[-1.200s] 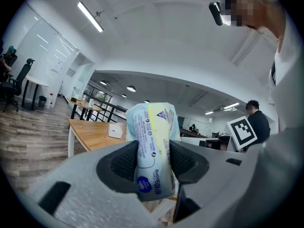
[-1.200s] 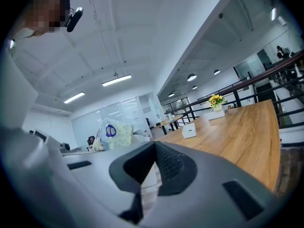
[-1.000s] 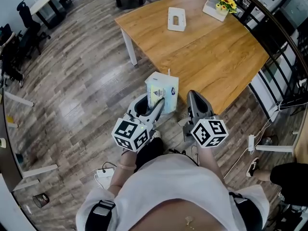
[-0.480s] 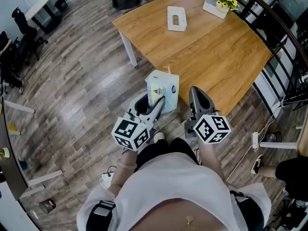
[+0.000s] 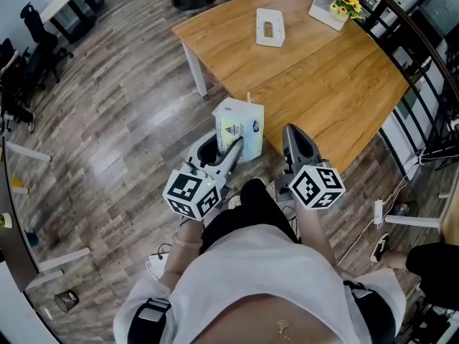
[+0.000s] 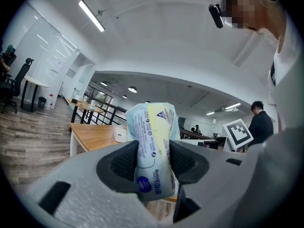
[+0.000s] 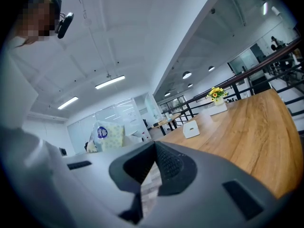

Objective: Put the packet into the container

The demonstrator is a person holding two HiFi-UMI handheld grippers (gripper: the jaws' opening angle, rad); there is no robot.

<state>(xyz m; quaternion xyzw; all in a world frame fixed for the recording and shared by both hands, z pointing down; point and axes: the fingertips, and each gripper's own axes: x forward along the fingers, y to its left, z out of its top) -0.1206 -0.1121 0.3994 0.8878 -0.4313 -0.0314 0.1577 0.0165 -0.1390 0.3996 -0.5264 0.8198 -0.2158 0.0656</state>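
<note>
My left gripper point(image 5: 233, 147) is shut on a pale blue and yellow tissue packet point(image 5: 239, 126), which stands upright between the pads above the wooden floor, just short of the table's near edge. In the left gripper view the packet point(image 6: 152, 141) fills the gap between the jaws of the left gripper point(image 6: 153, 161). A white container point(image 5: 270, 27) with a slot on top sits far back on the wooden table point(image 5: 315, 92); it also shows small as the container point(image 6: 120, 135) and the container point(image 7: 191, 128). To the right of the packet my right gripper point(image 5: 297, 146) is shut with nothing in it.
A white planter with yellow flowers point(image 5: 336, 4) stands at the table's far right corner. A black railing point(image 5: 423, 56) runs along the table's right side. Office chairs point(image 5: 32, 27) and desks stand at the far left. A person's shoe point(image 5: 381, 247) is at the lower right.
The left gripper has carried the packet slightly up and toward the table. The person's leg has stepped forward under the grippers. The right gripper stays beside it, still shut.
</note>
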